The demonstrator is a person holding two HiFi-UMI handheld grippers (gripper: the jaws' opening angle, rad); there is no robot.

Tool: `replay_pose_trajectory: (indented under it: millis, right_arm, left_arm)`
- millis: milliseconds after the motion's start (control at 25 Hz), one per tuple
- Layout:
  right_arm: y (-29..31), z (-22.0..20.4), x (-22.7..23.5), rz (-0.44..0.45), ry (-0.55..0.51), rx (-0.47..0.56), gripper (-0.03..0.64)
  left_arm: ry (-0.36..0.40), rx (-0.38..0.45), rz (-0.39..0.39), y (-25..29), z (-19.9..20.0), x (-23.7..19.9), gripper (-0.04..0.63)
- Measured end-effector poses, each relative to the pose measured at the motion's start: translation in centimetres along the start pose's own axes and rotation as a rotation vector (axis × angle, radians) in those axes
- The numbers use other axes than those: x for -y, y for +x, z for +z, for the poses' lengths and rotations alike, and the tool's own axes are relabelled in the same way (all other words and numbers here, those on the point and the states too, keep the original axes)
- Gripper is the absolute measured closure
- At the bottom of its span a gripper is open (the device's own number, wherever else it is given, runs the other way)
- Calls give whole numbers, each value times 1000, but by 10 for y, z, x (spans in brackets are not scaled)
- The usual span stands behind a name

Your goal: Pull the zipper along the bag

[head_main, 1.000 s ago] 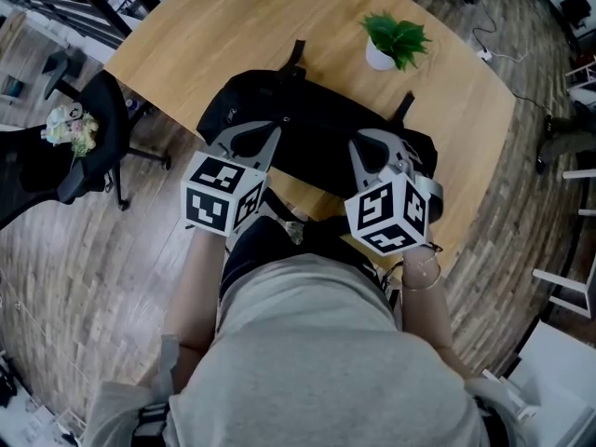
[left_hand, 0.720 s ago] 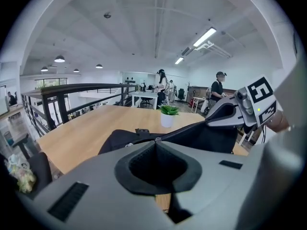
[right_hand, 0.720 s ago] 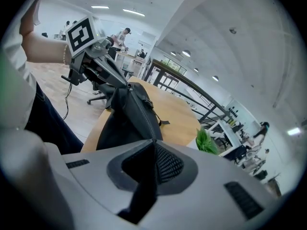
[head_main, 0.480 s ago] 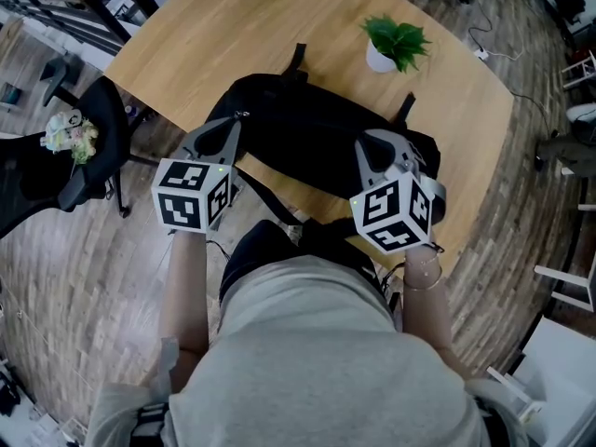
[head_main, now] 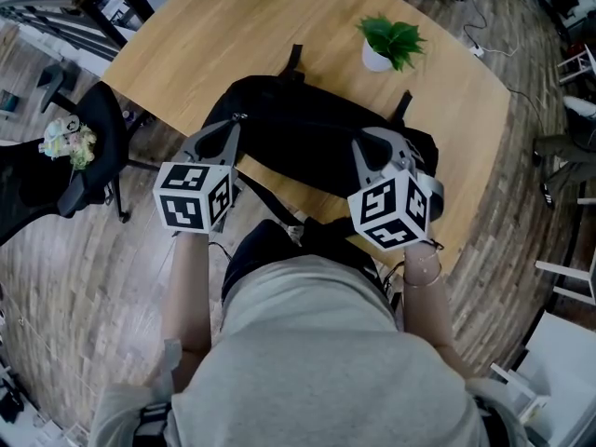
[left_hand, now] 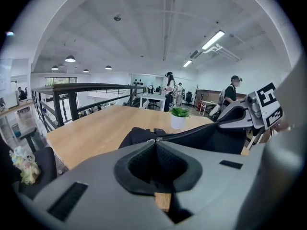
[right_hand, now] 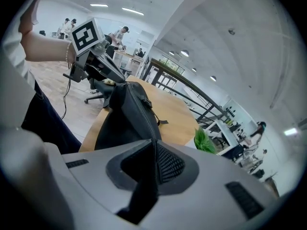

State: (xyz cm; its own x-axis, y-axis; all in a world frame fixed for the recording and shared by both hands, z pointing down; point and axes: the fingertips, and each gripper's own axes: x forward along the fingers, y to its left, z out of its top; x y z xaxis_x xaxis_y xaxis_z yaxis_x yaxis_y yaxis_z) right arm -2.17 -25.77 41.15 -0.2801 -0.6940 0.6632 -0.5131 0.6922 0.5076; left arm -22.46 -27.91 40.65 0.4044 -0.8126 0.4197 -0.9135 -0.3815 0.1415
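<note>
Black bag (head_main: 307, 128) lies flat on a round wooden table (head_main: 233, 35), close to the near edge, long axis running left to right across the person. Straps stick out on the far side. A potted plant (head_main: 391, 40) in a white pot stands beyond the bag's right end, apart from it.

Left gripper (head_main: 238, 121) sits at the bag's left end, pointing slightly down. In the left gripper view its jaws are clenched together, a small silvery zipper pull (left_hand: 154, 139) pinched at the tips. The zipper (left_hand: 192, 131) runs from there along the bag's top ridge toward the right gripper.

Right gripper (head_main: 374, 140) is on the bag's right end, tilted more steeply down. In the right gripper view black bag fabric passes up between the pads (right_hand: 168, 164) and is clamped there; these jaws have just been easing apart a little, fabric between them all the same.

An office chair (head_main: 93, 147) stands on the wood floor left of the table, with a small bunch of flowers (head_main: 65, 138) on it.
</note>
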Motion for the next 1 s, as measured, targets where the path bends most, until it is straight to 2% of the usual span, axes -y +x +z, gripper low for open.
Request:
replay_pose_trajectory:
  millis: [280,440,560,760,1000]
  right_arm:
    - [1,0,2,-13,31,1,541]
    - [-2,0,2,-6,81,18,503]
    - [-9,3,5,-1,141,52,474]
    - [-30,12,18,-7,310,161,474]
    - [-51,24,26,2,534,349,477]
  left_arm:
    - [-2,16,28,2,4,3,574]
    - [-25,74,9,0,16,10,574]
    - [-37,95,-34,2,25,23,574]
    - [-20,116,-127,8,37,58,574]
    - [-24,94,-291,15,31,110,575]
